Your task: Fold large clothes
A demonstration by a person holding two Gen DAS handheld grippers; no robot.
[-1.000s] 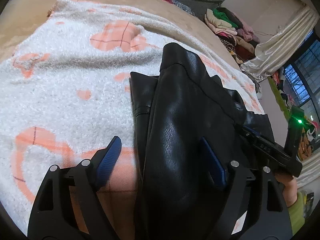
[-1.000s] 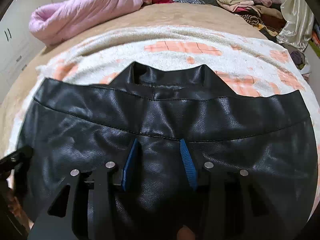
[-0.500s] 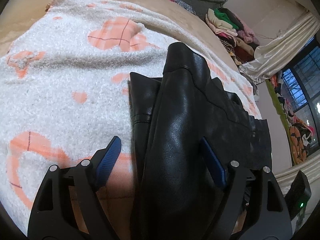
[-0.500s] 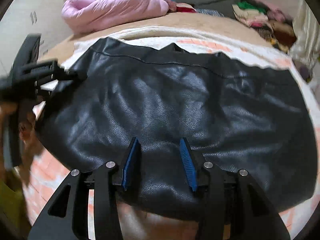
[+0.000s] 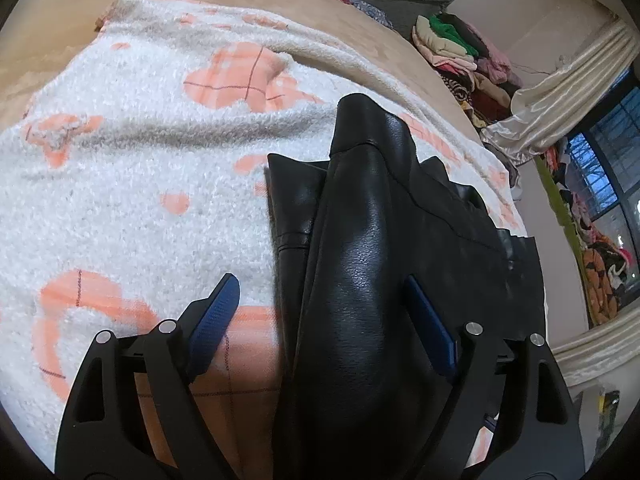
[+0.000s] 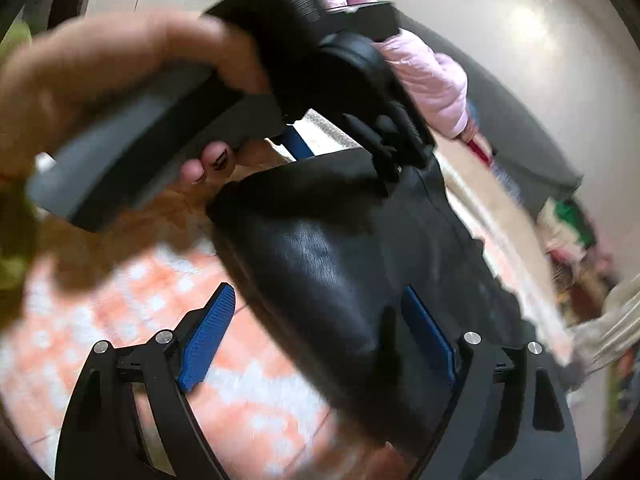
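Black leather jacket (image 5: 360,280), glossy, bunched in a ridge on the blanket (image 5: 120,200), between both grippers' fingers. Left gripper (image 5: 324,316) spread wide; right gripper (image 6: 320,328) spread too, contact unclear through blur.

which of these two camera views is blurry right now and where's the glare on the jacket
Left wrist view: sharp, with a soft sheen down the raised fold of the black leather jacket. Right wrist view: motion-blurred throughout, the hand holding the left gripper smeared, a pale glare patch on the jacket's leather.
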